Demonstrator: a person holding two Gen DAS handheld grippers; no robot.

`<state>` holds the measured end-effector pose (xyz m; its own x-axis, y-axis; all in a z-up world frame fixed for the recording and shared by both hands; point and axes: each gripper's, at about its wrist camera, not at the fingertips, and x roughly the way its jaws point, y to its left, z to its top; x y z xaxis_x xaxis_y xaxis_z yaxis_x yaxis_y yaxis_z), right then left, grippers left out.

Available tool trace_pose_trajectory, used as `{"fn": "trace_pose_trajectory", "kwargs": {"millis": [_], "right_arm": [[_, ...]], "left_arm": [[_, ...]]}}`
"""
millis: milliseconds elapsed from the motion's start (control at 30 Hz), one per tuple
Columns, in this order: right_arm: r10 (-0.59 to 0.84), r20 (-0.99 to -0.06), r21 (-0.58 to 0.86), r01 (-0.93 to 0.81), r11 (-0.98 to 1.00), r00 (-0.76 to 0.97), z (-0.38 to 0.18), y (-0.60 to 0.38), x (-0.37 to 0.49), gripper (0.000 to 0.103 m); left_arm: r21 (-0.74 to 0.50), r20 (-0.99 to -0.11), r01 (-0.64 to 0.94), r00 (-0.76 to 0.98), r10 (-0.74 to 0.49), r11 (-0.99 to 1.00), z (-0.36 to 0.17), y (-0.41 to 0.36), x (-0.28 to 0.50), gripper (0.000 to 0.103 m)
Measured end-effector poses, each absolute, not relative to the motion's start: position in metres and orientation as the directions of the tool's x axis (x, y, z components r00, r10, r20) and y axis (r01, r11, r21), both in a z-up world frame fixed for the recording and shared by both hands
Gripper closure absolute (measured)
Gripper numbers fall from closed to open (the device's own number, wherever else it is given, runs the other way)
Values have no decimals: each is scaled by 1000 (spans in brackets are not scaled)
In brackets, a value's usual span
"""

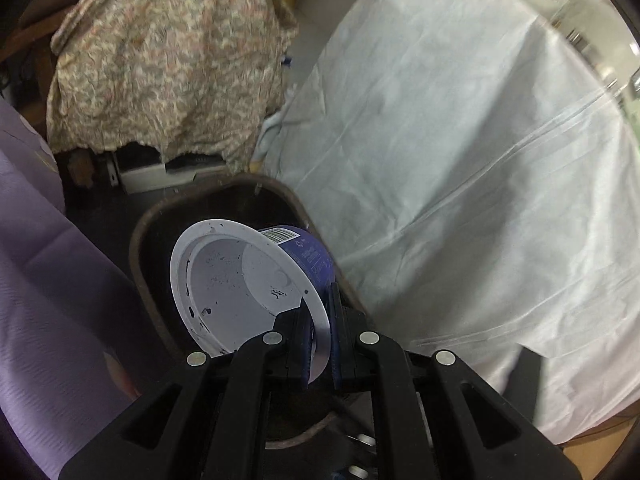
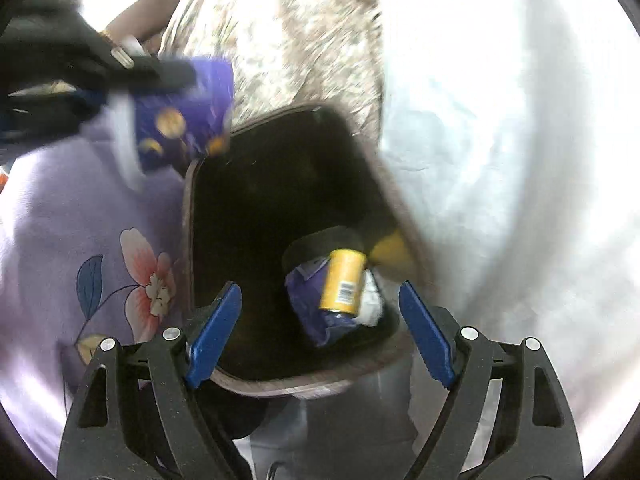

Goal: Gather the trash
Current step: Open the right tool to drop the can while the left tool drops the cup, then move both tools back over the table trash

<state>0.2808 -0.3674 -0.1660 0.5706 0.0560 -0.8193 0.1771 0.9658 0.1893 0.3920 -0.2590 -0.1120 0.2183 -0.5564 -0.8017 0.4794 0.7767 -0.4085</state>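
Observation:
My left gripper (image 1: 322,312) is shut on the rim of a blue paper cup (image 1: 248,280) with a white, stained inside. It holds the cup tilted over the dark brown trash bin (image 1: 138,248). In the right wrist view the same cup (image 2: 184,120) hangs blurred above the bin's far left rim (image 2: 188,216), gripped by the left gripper (image 2: 132,68). My right gripper (image 2: 320,332) is open and empty above the bin's near edge. Inside the bin lie a yellow can (image 2: 344,282) and a crumpled purple wrapper (image 2: 310,308).
A white cloth (image 1: 460,160) covers the surface right of the bin. A lilac floral cloth (image 2: 80,248) lies to its left. A patterned beige cloth (image 1: 168,60) drapes over furniture behind the bin.

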Motion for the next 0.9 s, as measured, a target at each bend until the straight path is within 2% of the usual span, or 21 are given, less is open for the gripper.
{"fn": "trace_pose_trajectory", "kwargs": {"millis": [133,167,267,300,533,800,900], "right_arm": [[28,-788,178,185,966,615,-157,-370,257,22],[22,-783,173,183,968,621,-156,-369,252,22],[11,-768,168,185,968,640,-153,-367,241,21],[12,-767,169,183,969,642,-153,-367,239,20],[14,-759,190,201,961,651,-156,-371,233,19],[52,-737,214,159,964,674,-146,-357,230,19],[76,-713,224,123,967,697,-136,-344,229,19]], "left_arm": [[-365,-852,488,169,-496,793,-134,-277,393,94],[-354,-860,488,164,-483,797,-138,-280,392,90],[-345,-872,480,155,-465,807,-146,-284,389,61],[-346,-870,479,158,-467,807,-146,-284,388,54],[-336,-850,492,209,-484,803,-127,-273,374,51],[-282,-767,527,379,-519,802,-72,-223,334,33],[-246,-733,529,447,-512,813,-55,-198,315,30]]}}
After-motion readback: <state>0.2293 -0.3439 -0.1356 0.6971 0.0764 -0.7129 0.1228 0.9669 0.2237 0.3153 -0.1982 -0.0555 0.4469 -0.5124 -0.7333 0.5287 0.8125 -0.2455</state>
